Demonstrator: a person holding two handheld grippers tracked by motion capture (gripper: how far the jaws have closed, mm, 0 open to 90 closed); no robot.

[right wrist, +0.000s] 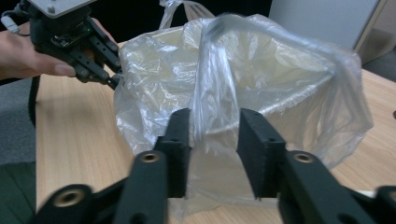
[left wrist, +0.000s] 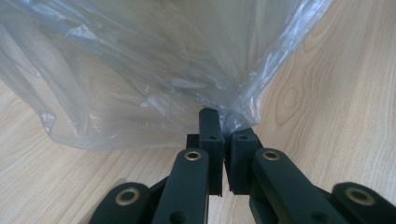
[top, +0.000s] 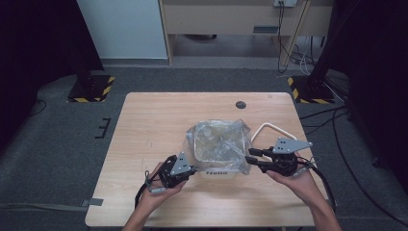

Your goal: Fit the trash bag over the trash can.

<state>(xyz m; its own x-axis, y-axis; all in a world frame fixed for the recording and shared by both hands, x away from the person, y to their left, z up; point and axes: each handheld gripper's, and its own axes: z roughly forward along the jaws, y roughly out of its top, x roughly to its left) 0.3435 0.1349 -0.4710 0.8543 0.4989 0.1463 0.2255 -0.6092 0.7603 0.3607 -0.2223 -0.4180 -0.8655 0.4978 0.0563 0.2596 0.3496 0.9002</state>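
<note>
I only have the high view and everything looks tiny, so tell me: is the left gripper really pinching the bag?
Observer: Yes. The left gripper is shut on a fold of the bag, low down by the table.
Operator: What about the right one?
Observer: The right gripper is open. A strip of bag runs up between its pads, but they are not squeezing it.
Operator: Is the bag see-through?
Observer: Yes. Up close, the wood grain shows through it.
</note>
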